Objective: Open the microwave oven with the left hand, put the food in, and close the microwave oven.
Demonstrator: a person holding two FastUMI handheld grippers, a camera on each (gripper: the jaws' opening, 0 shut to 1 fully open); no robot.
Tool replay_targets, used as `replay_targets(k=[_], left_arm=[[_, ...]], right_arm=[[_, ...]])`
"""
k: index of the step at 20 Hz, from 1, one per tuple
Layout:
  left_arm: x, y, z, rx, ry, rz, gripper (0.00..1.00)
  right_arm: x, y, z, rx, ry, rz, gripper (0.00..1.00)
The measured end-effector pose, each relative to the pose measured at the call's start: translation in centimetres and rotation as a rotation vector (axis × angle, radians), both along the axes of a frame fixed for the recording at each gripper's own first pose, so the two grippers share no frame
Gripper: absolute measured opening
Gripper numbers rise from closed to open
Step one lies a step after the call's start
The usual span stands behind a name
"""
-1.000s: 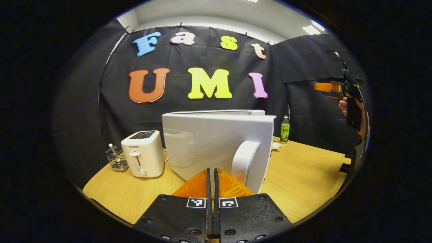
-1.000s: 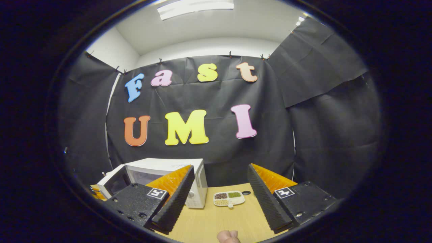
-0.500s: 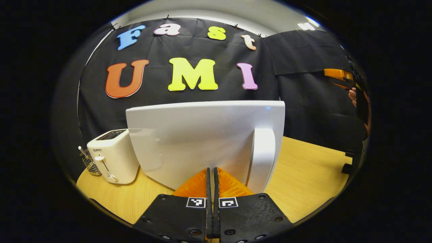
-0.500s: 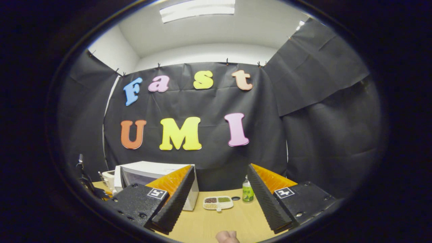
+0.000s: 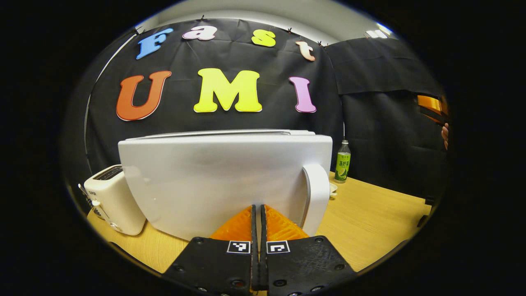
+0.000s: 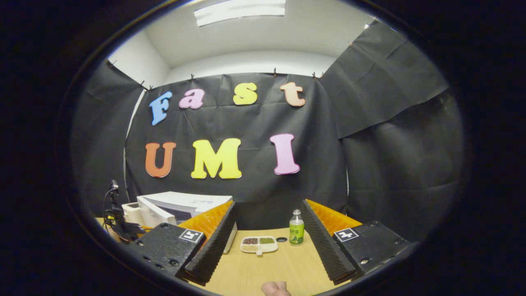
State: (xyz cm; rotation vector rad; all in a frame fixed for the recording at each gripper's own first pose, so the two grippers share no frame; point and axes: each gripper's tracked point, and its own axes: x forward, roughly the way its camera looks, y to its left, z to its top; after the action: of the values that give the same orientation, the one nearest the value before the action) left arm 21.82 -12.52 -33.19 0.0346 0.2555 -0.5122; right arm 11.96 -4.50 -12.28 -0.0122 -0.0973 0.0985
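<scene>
Left hand-held gripper (image 5: 256,213) fingers together, against the microwave door (image 5: 218,181).
Right hand-held gripper (image 6: 267,230) spread wide, food tray (image 6: 259,244) at 12 o'clock, likely next grasp.

Left gripper view: low over the table (image 5: 370,213), facing the booth wall, close up to the microwave oven (image 5: 222,176) door.
Right gripper view: held higher and farther back, right of the oven, tilted up toward wall and ceiling.
Shared: microwave oven (image 6: 181,205), green bottle (image 5: 342,161) (image 6: 296,232), table (image 6: 279,267).
</scene>
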Motion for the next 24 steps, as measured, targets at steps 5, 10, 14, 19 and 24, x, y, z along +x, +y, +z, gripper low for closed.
replay_targets(k=[5, 10, 14, 19, 24], left_arm=[[4.1, -3.0, 0.8, -0.009, -0.008, 0.011, 0.0], [7.9, -6.2, 0.6, -0.07, 0.059, 0.014, 0.0], [7.7, -5.8, 1.0, -0.084, 0.101, 0.034, 0.0], [6.1, -5.0, 1.8, -0.066, 0.113, 0.08, 0.01], [1.8, -4.5, 4.8, -0.06, 0.077, 0.1, 0.01]], right_arm=[[0.1, -1.0, -1.3, 0.005, 0.043, 0.011, 0.91], [-0.8, -1.2, -2.1, 0.028, 0.086, 0.005, 1.0], [-2.0, -0.4, -1.9, 0.054, 0.11, 0.024, 1.0], [-3.7, -0.5, -2.2, 0.069, 0.146, 0.017, 1.0], [-5.7, -0.8, -2.0, 0.082, 0.165, 0.023, 1.0]])
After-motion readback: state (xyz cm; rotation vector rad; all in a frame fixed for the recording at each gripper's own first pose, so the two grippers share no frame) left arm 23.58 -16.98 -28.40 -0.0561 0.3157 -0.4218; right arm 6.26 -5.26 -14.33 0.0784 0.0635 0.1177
